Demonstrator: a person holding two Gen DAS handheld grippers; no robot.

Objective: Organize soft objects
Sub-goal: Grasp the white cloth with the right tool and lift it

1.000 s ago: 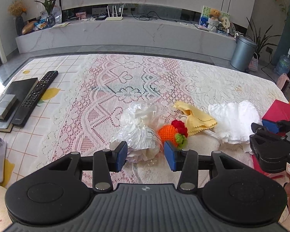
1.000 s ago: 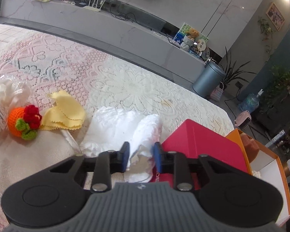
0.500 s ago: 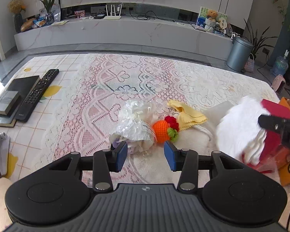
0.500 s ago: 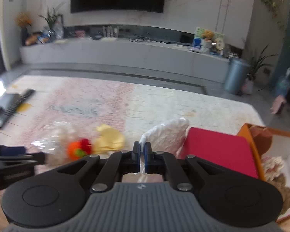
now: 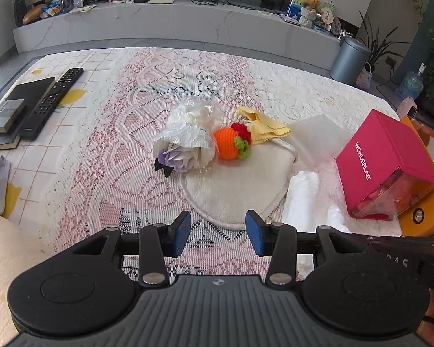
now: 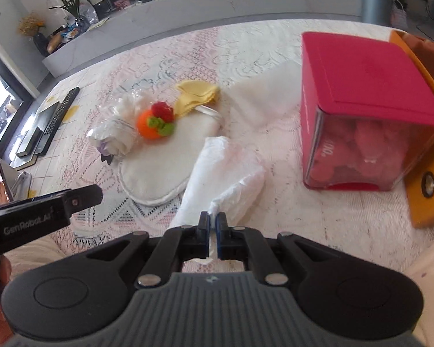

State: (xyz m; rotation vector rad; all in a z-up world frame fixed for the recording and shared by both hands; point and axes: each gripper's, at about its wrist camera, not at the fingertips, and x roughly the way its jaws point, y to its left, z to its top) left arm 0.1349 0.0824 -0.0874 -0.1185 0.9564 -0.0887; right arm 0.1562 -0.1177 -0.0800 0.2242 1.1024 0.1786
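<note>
Lace-covered bench [image 5: 107, 173] spread wide under everything, pink and white. Magenta box [image 6: 361, 86] with a clear front standing at the right, leaning against an orange box [image 6: 428, 190] beside it. Cream heart-shaped pad [image 5: 240, 185] lying flat mid-bench, a flat white cloth [image 5: 318, 136] just beyond it toward the magenta box. Crumpled white cloth [image 6: 217, 179] stretched between pad and magenta box, one end pinched in the right gripper [image 6: 213, 225], fingers [image 6: 204, 228] clenched on the fabric, though easing apart slightly. Plastic-wrapped flower bundle [image 5: 185, 141] resting at the pad's far left edge, touching an orange crocheted fruit [image 5: 228, 144] topped with red and green. Yellow cloth [image 5: 263, 127] folded just behind the fruit. Black remote [image 5: 52, 101] well off to the left beside a dark book [image 5: 23, 98]. Left gripper [image 5: 218, 232] hovering above the pad's near edge, fingers [image 5: 182, 232] released, parted with nothing between.
</note>
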